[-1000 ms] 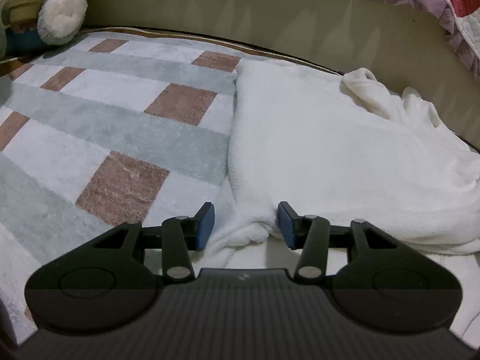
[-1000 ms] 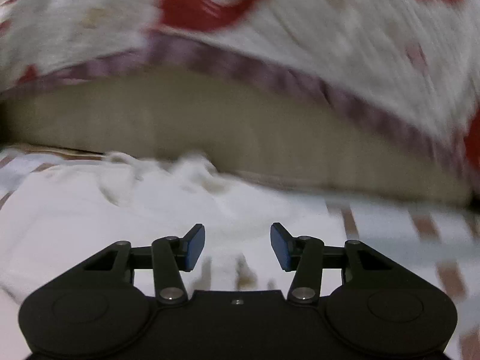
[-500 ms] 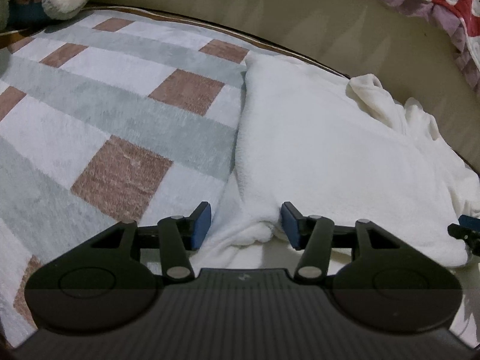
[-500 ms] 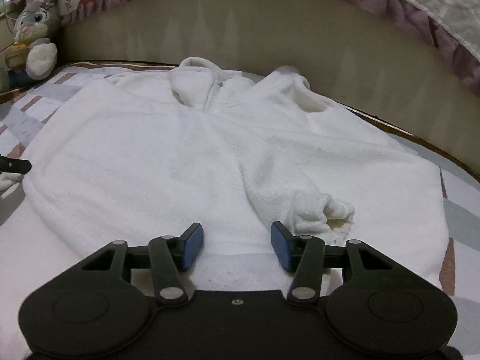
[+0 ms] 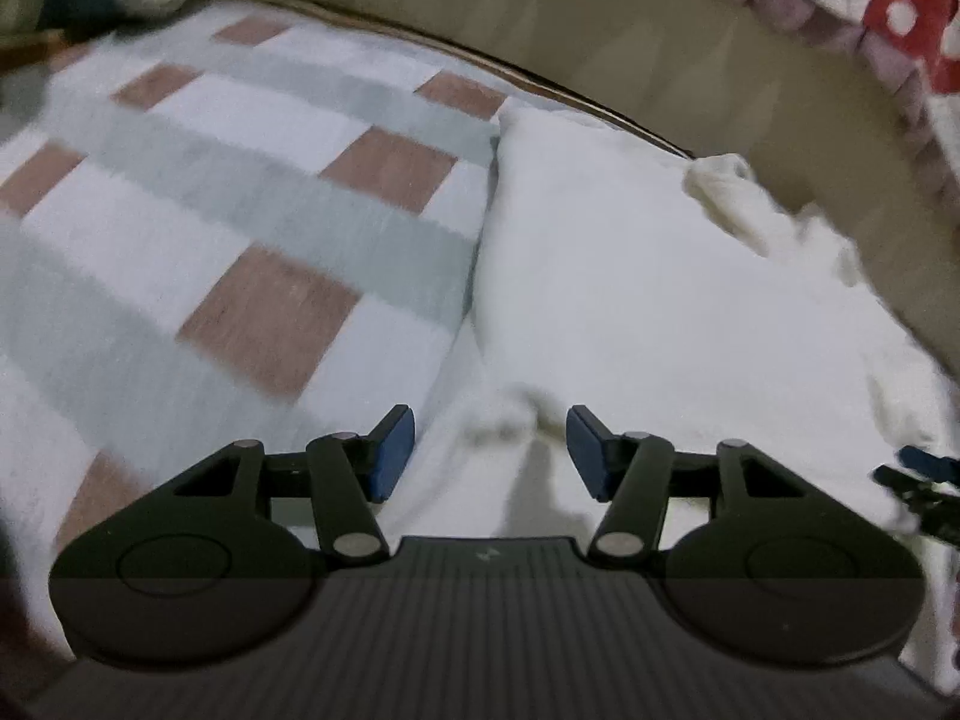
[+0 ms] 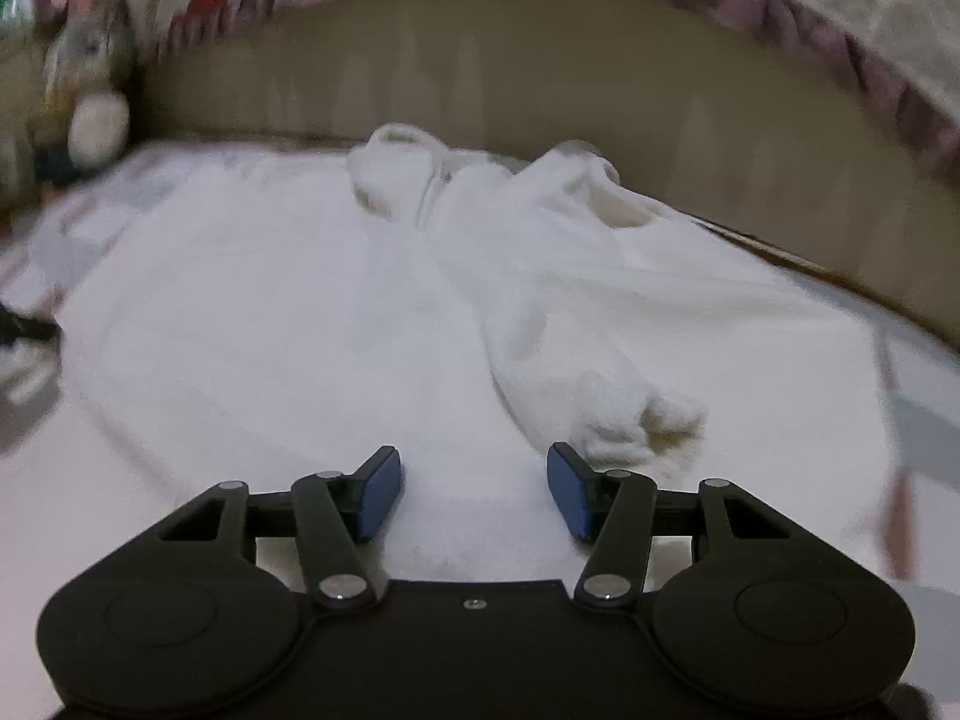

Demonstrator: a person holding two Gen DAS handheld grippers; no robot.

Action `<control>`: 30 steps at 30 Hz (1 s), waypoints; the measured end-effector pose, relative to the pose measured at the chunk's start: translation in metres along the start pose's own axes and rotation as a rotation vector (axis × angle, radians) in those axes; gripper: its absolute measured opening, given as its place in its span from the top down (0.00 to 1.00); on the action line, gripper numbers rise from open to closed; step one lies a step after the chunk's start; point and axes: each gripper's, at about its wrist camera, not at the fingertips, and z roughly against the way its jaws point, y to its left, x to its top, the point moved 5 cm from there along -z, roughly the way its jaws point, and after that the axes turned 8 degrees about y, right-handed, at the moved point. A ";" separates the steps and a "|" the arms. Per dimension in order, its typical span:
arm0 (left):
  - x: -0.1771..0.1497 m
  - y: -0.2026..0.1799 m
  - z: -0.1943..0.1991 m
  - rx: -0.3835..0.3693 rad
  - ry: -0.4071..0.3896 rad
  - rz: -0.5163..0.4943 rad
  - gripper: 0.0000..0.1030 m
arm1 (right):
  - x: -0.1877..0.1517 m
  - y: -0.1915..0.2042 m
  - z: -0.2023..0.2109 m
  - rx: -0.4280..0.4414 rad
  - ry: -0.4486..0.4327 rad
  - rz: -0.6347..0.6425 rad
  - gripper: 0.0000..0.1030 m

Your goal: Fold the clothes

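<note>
**Operator:** White fleece, thick and soft: that's the jacket (image 6: pixel 336 312), lying flat on the checked blanket (image 5: pixel 252 228) with its collar (image 6: pixel 408 174) toward the beige bed side (image 6: pixel 540 78). One sleeve (image 6: pixel 576 372) is folded in across the front, its cuff (image 6: pixel 654 420) just ahead of my right claw (image 6: pixel 474 489).

**Observer:** Are you holding anything?

**Operator:** No. Both claws have their blue pads apart with nothing between them. My left claw (image 5: pixel 489 450) sits low at the jacket's bottom left corner (image 5: pixel 510 414), where the hem bunches a little. My right claw hovers over the hem (image 6: pixel 468 468) on the other side, close to that cuff.

**Observer:** So which step is this?

**Operator:** I'd judge the sleeves are dealt with, at least the one I can see, and I'm lining up to take the hem for the fold up toward the collar. Both views are smeared, so I can't say whether the pads touch the fabric.

**Observer:** What does the next move need?

**Operator:** Each claw has to drop onto the hem edge and close on both layers. Fleece is bulky and springy, so a shallow bite may slip. Then both sides should lift evenly, or the sleeve could slide out.

**Observer:** Anything nearby?

**Operator:** A plush toy (image 6: pixel 90 78) at the far left, and a red-patterned quilt (image 5: pixel 888 12) hanging over the bed side, well apart from the jacket.
</note>
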 end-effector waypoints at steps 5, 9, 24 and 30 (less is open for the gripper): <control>-0.056 0.016 0.048 0.011 0.111 -0.057 0.44 | -0.030 0.035 0.060 -0.063 0.047 0.105 0.40; -0.097 0.014 0.074 0.039 0.177 -0.187 0.40 | -0.042 0.042 0.102 0.100 0.118 0.060 0.38; -0.144 0.012 0.097 -0.029 0.336 -0.266 0.66 | -0.128 -0.060 0.110 0.249 0.660 -0.487 0.36; -0.151 0.017 0.094 0.015 0.413 -0.257 0.59 | -0.167 -0.056 0.091 0.244 0.824 -0.511 0.36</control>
